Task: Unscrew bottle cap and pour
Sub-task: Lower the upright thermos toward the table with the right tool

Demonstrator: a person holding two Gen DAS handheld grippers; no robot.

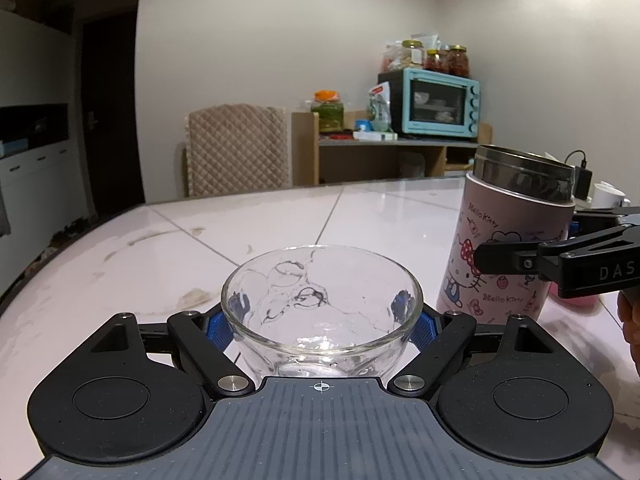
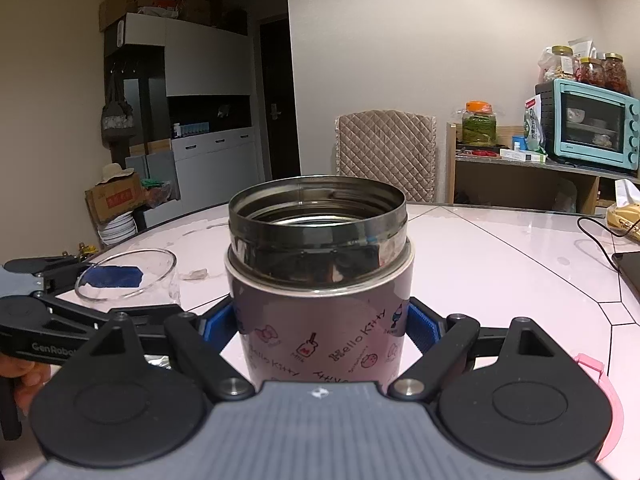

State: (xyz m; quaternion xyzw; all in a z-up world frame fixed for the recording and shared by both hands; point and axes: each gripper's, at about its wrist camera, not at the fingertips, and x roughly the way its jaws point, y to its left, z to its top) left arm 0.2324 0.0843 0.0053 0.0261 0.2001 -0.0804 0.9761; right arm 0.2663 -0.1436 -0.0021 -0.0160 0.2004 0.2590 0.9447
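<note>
A clear glass bowl [image 1: 320,280] sits between the blue pads of my left gripper [image 1: 320,320], which is shut on its sides. It looks empty apart from streaks. To its right is a pink Hello Kitty bottle [image 1: 504,248] with an uncapped steel mouth. My right gripper [image 2: 320,328] is shut on the bottle [image 2: 320,320] around its body; one finger [image 1: 500,260] crosses the bottle's front. The bowl [image 2: 128,276] and left gripper [image 2: 112,280] show at the left of the right wrist view. A pink cap [image 2: 600,392] lies on the table at lower right.
The white tiled table [image 1: 360,216] is stained on its left side. A white mug [image 1: 608,196] and a charger stand behind the bottle. A black cable [image 2: 600,236] and a dark flat device [image 2: 630,268] lie at the right. A quilted chair [image 1: 236,148] stands at the far edge.
</note>
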